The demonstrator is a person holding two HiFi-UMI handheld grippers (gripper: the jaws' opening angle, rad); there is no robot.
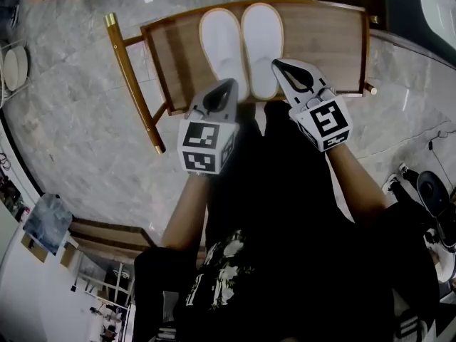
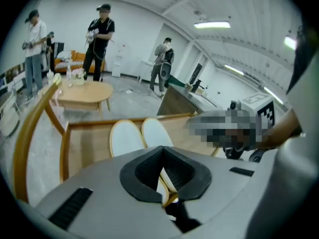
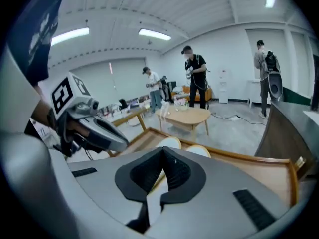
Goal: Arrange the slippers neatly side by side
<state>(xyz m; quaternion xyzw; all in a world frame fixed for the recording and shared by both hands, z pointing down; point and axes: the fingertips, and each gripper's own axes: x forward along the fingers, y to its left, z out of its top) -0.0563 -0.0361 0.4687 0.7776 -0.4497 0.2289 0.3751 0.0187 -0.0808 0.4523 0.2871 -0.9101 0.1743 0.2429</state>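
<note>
On the wooden counter (image 1: 324, 41), 2 white slippers (image 1: 235, 45) lie touching side by side, long axes pointing away from the person; left tool (image 1: 231, 84) and right tool (image 1: 278, 65), both closed and empty, hover at the heels.

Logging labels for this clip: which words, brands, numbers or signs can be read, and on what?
No readable text anywhere.
Slippers: plain white, no print.
Left gripper, right gripper: square markers only, no letters.
T-shirt: white print, too blurred to read.
</note>
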